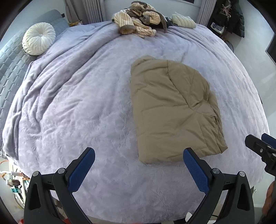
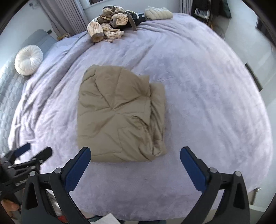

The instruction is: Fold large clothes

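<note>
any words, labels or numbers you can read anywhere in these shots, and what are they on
None can be read.
The tan folded jacket shows no label or print.
The striped clothes pile shows only stripes.
The boxes on the dark shelf at the far right may carry print, but it is too small and blurred to read.

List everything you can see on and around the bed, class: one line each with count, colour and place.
jacket: one, tan, folded, lying in the middle of the bed
blanket: one, lilac, covering the bed
pile of clothes: one, cream-striped and brown, far edge of the bed
round cushion: one, white, far left beside the blanket
ribbed cushion: one, cream, far edge, right of the pile
left claw: one, black with blue pads, open, above the near edge, holding nothing
right claw: one, black with blue pads, open, above the near edge, holding nothing
</note>
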`<action>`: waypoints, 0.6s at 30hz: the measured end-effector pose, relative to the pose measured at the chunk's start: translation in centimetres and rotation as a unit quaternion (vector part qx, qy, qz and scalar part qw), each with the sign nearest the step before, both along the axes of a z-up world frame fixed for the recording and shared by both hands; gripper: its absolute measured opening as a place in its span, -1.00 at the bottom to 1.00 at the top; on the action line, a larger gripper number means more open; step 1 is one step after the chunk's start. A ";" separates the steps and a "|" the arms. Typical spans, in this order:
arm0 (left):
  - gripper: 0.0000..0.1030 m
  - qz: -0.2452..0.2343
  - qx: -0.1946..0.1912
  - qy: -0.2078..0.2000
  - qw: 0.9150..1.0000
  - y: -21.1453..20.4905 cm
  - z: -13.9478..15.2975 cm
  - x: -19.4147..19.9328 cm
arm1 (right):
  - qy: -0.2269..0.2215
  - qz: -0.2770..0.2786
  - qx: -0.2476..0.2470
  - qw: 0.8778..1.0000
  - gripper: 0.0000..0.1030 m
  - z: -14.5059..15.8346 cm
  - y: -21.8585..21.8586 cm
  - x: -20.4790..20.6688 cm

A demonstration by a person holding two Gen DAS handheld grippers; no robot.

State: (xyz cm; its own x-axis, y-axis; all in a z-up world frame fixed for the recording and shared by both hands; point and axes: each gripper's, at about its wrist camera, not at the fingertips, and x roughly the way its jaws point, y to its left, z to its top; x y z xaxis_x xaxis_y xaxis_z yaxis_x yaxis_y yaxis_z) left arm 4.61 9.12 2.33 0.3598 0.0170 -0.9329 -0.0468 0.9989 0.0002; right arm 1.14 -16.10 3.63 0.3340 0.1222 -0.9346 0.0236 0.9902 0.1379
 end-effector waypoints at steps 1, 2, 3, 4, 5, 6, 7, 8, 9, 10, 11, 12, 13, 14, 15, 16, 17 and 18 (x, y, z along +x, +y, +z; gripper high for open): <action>0.98 0.002 0.000 -0.004 1.000 0.1 0.4 -0.2 | -0.003 0.000 0.003 1.000 0.99 0.3 0.0 0.0; 0.98 0.004 0.000 -0.007 1.000 0.1 0.8 -0.4 | -0.008 0.000 0.006 1.000 0.99 0.7 0.0 -0.1; 0.98 0.006 -0.001 -0.009 1.000 0.2 1.1 -0.5 | -0.010 -0.001 0.003 1.000 0.99 0.9 0.0 -0.1; 0.98 0.008 -0.003 -0.012 1.000 0.2 1.4 -0.6 | -0.012 -0.001 0.001 1.000 0.99 1.1 0.0 -0.2; 0.98 0.010 -0.004 -0.014 1.000 0.3 1.7 -0.8 | -0.015 -0.001 -0.002 1.000 0.99 1.4 0.0 -0.3; 0.98 0.012 -0.005 -0.015 1.000 0.3 1.9 -0.9 | -0.017 -0.002 -0.005 1.000 0.99 1.5 0.0 -0.3; 0.97 0.014 -0.005 -0.016 1.000 0.3 2.1 -1.0 | -0.017 -0.002 -0.005 1.000 0.99 1.5 0.1 -0.4; 0.97 0.014 -0.005 -0.017 1.000 0.3 2.3 -1.2 | -0.017 -0.004 -0.005 1.000 0.99 1.5 0.0 -0.4; 0.98 0.015 -0.004 -0.019 1.000 0.3 2.5 -1.3 | -0.017 -0.004 -0.007 1.000 0.99 1.5 0.0 -0.3; 0.98 0.015 -0.003 -0.020 1.000 0.3 2.6 -1.4 | -0.016 -0.005 -0.008 1.000 0.99 1.5 0.0 -0.3; 0.98 0.015 -0.001 -0.022 1.000 0.3 2.7 -1.5 | -0.015 -0.006 -0.010 1.000 0.99 1.5 -0.1 -0.2; 0.98 0.016 -0.001 -0.023 1.000 0.3 2.8 -1.5 | -0.014 -0.009 -0.013 1.000 0.99 1.5 -0.2 -0.2; 0.98 0.016 -0.001 -0.024 1.000 0.4 2.9 -1.6 | -0.013 -0.011 -0.013 1.000 0.99 1.4 -0.3 -0.2; 0.98 0.018 -0.002 -0.025 1.000 0.5 3.0 -1.6 | -0.011 -0.012 -0.013 1.000 0.99 1.4 -0.3 -0.2; 0.98 0.019 -0.002 -0.026 0.999 0.6 3.1 -1.6 | -0.011 -0.014 -0.014 1.000 0.99 1.3 -0.3 -0.2; 0.98 0.020 -0.002 -0.027 0.999 0.6 3.1 -1.5 | -0.010 -0.016 -0.014 1.000 0.99 1.3 -0.3 -0.3; 0.98 0.021 -0.002 -0.027 0.999 0.7 3.1 -1.5 | -0.010 -0.016 -0.015 1.000 0.99 1.4 -0.4 -0.3; 0.98 0.021 -0.003 -0.027 0.999 0.7 3.2 -1.4 | -0.010 -0.016 -0.016 1.000 0.99 1.4 -0.4 -0.2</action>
State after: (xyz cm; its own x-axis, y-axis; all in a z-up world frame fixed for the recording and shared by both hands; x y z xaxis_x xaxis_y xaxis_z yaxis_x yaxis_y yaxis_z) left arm 3.17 9.84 5.49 0.4087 0.0274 -0.9123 -0.0889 0.9960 -0.0099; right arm 0.93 -16.47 5.04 0.3565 0.0819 -0.9307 0.0536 0.9927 0.1079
